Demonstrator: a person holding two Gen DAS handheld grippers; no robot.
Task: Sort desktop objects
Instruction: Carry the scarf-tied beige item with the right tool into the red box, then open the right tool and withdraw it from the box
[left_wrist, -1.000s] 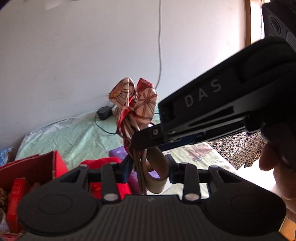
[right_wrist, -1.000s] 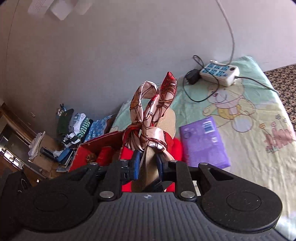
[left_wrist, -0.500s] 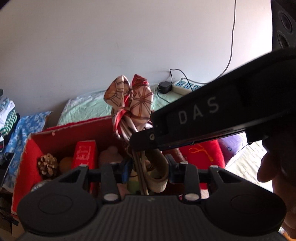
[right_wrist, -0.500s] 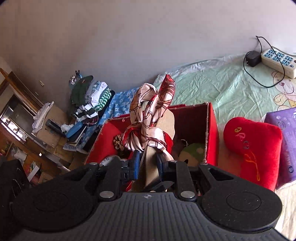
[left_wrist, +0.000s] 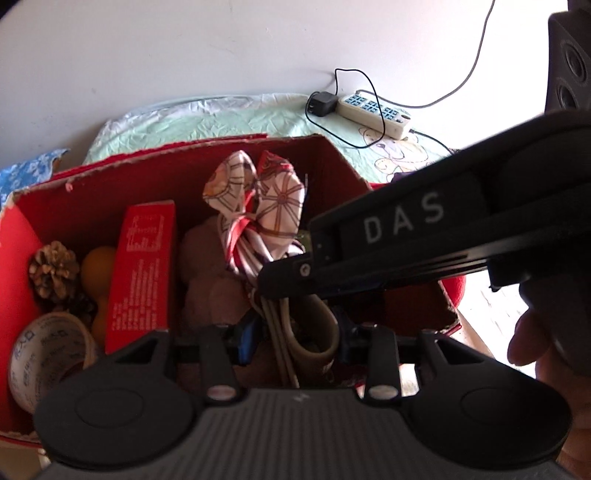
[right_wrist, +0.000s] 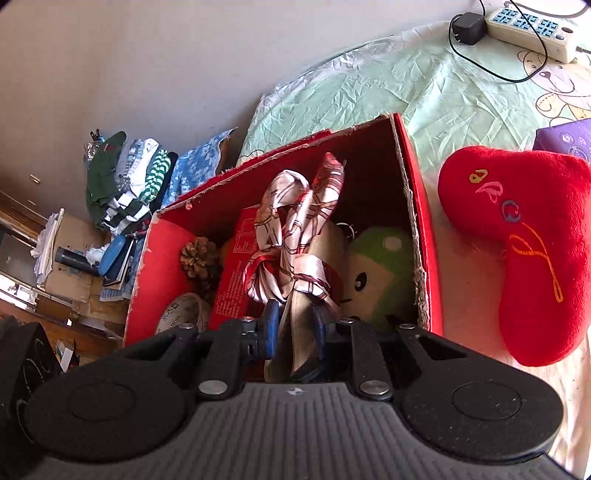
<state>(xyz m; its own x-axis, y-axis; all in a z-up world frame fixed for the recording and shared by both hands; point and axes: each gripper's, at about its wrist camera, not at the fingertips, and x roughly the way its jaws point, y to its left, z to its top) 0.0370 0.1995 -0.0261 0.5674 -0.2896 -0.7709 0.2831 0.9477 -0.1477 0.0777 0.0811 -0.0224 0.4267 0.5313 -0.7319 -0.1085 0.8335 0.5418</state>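
We have the scarf-tied beige strap (right_wrist: 295, 258) over the open red box (right_wrist: 413, 206) — the placing step. Our right gripper (right_wrist: 293, 326) is clamped on it; our left gripper (left_wrist: 295, 338) brackets its loop, though contact is unclear. Next — lower it, then release.

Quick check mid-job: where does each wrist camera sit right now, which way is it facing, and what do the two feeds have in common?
Left wrist: on the left gripper, looking down into the red box; the right gripper and the hand holding it cross the right side.
Right wrist: on the right gripper, looking down into the box from its open side; only its own fingers show.
Shared: the scarf-tied headband both grippers hold, pinecone, power strip.
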